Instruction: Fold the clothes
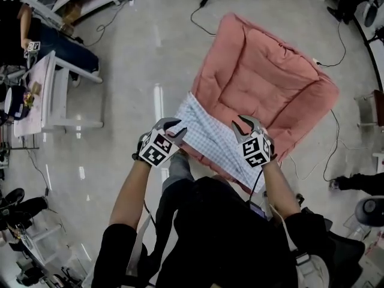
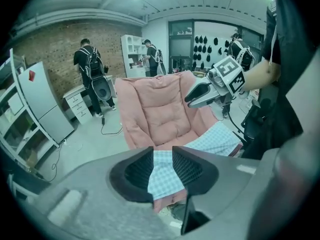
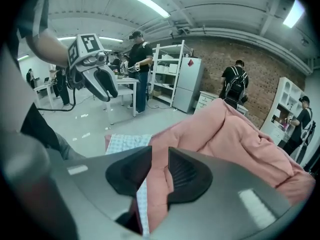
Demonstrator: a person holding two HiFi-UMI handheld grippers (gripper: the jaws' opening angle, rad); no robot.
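**Two grippers above the checked garment, nothing gripped yet**

The left gripper (image 1: 174,128) and the right gripper (image 1: 246,126) each have the jaws a little apart, with no cloth pressed between the ribbed pads. Each is above one near corner of the checked garment (image 1: 207,134), I think in order to take both corners together. The garment is thin, limp, pale blue-and-white fabric, spread flat on the front edge of the thick, tufted pink cushion seat (image 1: 264,77).

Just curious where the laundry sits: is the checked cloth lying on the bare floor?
No, the checked cloth lies draped over the near rim of the pink cushion.
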